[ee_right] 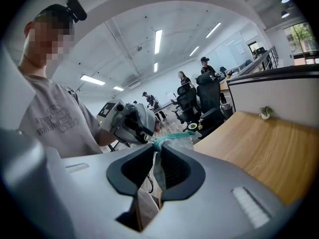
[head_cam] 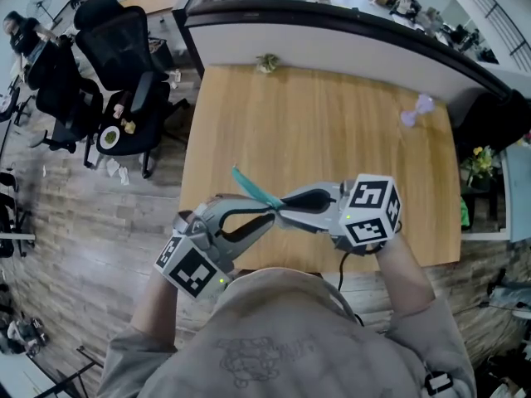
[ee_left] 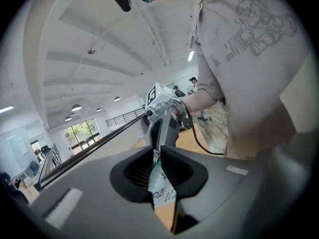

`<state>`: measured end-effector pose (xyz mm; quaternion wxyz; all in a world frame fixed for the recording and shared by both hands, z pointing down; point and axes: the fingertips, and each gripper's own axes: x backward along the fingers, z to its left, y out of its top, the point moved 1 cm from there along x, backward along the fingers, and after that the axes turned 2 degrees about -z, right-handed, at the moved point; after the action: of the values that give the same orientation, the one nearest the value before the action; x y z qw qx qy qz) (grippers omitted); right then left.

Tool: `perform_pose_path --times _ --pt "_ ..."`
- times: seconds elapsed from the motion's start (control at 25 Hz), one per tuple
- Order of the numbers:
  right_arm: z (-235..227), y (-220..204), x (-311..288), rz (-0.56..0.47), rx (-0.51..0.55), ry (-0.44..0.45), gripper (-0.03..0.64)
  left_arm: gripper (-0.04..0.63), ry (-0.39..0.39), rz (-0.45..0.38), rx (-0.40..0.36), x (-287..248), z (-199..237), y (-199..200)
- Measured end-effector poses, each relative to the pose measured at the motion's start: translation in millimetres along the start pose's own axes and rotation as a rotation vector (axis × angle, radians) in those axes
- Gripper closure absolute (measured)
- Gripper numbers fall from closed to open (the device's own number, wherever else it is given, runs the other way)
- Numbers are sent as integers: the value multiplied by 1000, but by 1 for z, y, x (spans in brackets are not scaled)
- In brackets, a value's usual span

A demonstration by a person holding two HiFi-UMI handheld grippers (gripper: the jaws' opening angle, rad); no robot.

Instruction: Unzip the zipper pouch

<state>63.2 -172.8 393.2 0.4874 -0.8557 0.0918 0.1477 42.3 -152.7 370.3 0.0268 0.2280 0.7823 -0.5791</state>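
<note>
While both grippers pinch it, zipper pouch [head_cam: 255,191]: held in the air above the near edge of the wooden table [head_cam: 332,123], touching nothing on it.

Left gripper [ee_left: 158,152]: jaws narrow, clamped on the pouch's white printed fabric.

Right gripper [ee_right: 158,146]: jaws narrow, clamped on the teal zipper band.

Tips face one another and almost meet.

Zipper pull: not discernible; which jaw has it cannot be told.

Handling, as judgement: one grip anchors the fabric beside the zipper's end, the other draws the pull straight along the teal band. Keep the band taut and untwisted, since soft fabric likely bunches and jams the slider.
</note>
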Motion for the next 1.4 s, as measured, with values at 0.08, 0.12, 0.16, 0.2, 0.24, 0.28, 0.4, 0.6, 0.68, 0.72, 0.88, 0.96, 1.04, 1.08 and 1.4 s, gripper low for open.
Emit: perform_pose_path --times 0.08,0.12,0.16,0.2,0.24,0.28,0.4,0.6,0.68,0.72,0.88,0.96,1.04,1.08,1.4 --pt "-2 2 2 -25 -10 -7 557 552 24 -29 38 3 8 1" --pt "-3 4 3 -37 -10 -12 557 554 40 -52 52 5 12 4" --pt "-3 6 4 -46 -8 -18 557 555 56 -73 74 6 17 6" --pt "-2 7 5 -55 -3 -22 557 558 73 -87 112 7 20 6" --pt "-2 8 6 -62 2 -26 557 560 89 -92 169 8 22 3" --pt "-1 9 6 -70 7 -30 557 562 103 -90 239 9 24 0" --pt "0 10 6 -89 30 -59 557 590 113 -83 413 12 25 -7" --pt "-2 8 4 -102 36 -88 557 592 93 -99 507 12 24 -13" --pt "-1 7 3 -103 33 -88 558 592 102 -94 500 14 28 -18" --pt "0 7 2 -99 36 -90 559 592 118 -87 504 16 30 -21" --pt "5 6 0 -83 59 -100 561 591 186 -48 546 27 44 -37" --pt "7 6 1 -78 72 -100 561 591 213 -28 553 33 53 -45" --pt "10 7 4 -74 82 -98 561 591 246 -13 558 41 62 -51" --pt "11 7 5 -73 87 -98 561 590 262 -8 563 45 66 -54" --pt "16 -1 20 -41 99 -69 561 591 402 44 612 79 89 -85"
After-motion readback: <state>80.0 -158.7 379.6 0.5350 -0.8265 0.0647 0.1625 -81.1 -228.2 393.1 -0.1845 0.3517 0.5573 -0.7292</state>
